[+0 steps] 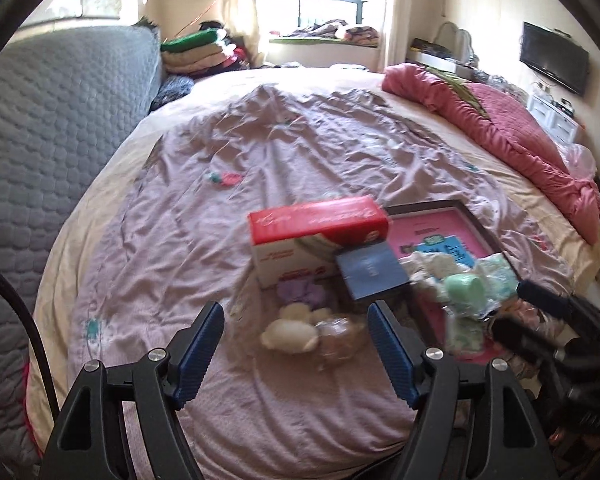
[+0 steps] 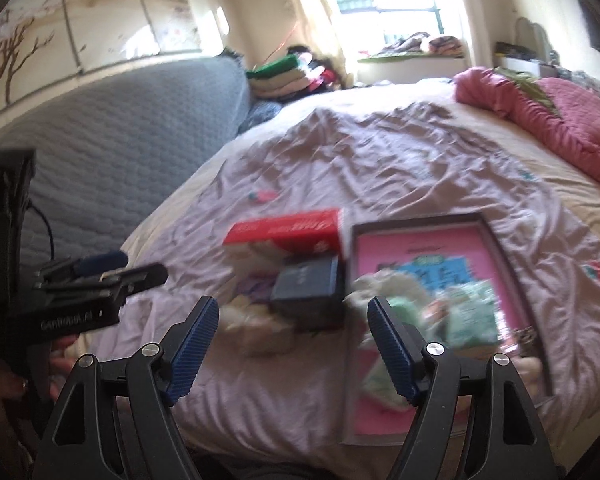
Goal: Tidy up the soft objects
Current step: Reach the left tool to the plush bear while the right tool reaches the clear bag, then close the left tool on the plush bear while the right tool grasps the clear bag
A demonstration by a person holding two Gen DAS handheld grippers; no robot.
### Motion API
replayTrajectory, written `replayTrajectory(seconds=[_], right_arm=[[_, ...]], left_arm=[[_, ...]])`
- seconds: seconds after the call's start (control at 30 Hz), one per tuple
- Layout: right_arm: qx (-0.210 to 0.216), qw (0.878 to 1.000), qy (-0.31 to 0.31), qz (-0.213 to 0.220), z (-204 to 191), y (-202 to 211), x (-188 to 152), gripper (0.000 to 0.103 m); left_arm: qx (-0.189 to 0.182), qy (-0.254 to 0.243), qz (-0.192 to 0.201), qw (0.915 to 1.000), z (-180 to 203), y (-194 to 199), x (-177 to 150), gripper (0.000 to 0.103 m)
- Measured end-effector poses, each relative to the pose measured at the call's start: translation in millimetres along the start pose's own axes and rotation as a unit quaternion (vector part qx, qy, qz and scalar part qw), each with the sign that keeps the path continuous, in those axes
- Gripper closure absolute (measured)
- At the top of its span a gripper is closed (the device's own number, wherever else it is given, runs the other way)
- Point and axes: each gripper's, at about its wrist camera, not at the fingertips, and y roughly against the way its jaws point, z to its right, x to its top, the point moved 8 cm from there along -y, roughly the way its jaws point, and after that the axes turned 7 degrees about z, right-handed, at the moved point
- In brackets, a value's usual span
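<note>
Both the left gripper (image 1: 296, 334) and right gripper (image 2: 294, 326) hover over the bed (image 1: 180, 240), jaws released and empty. A cream plush toy (image 1: 290, 334) lies near the red box (image 1: 320, 220); greenish soft items (image 2: 460, 308), blurred, perhaps packets, sit in the pink tray (image 2: 416, 252).

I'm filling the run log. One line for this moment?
left tongs: open, empty | right tongs: open, empty | white plush: on bed | green soft items: on pink tray
</note>
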Motion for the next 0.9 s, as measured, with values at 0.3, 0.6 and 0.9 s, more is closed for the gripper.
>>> replayTrajectory(seconds=[0.3, 0.6, 0.9], right_arm=[[0.005, 0.998, 0.024, -0.05, -25, -53, -41, 0.025], [-0.013, 0.997, 0.027, -0.077, -28, -96, -61, 0.025], [-0.019, 0.994, 0.012, -0.103, -24, -137, -76, 0.024]], left_arm=[[0.001, 0.024, -0.033, 0.9992, -25, -36, -27, 0.029], [0.006, 0.028, -0.058, 0.9979, -32, -79, -42, 0.029], [-0.014, 0.042, -0.09, 0.9949, -33, -126, -43, 0.029]])
